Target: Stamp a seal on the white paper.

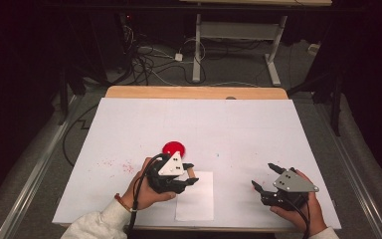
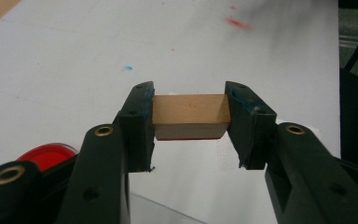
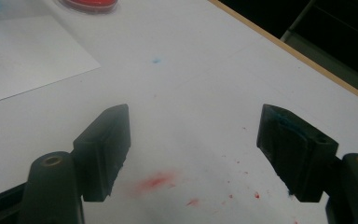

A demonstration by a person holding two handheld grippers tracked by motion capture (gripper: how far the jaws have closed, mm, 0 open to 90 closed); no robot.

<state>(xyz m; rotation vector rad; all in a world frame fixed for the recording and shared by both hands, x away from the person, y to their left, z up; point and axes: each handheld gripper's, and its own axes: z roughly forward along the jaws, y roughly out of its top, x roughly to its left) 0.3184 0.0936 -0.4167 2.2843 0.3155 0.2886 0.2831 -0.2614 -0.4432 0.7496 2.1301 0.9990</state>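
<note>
Gripping a wooden stamp block (image 2: 189,115) in my left gripper (image 2: 189,122); right gripper (image 3: 193,154) gapes empty. Next, I reckon: press it onto the paper sheet (image 1: 195,196) below.

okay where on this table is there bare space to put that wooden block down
The far half of the white table cover, beyond the red dish, is bare, as is the stretch between the paper sheet and the right gripper. It is crowded around the left gripper holding the wooden block.
</note>
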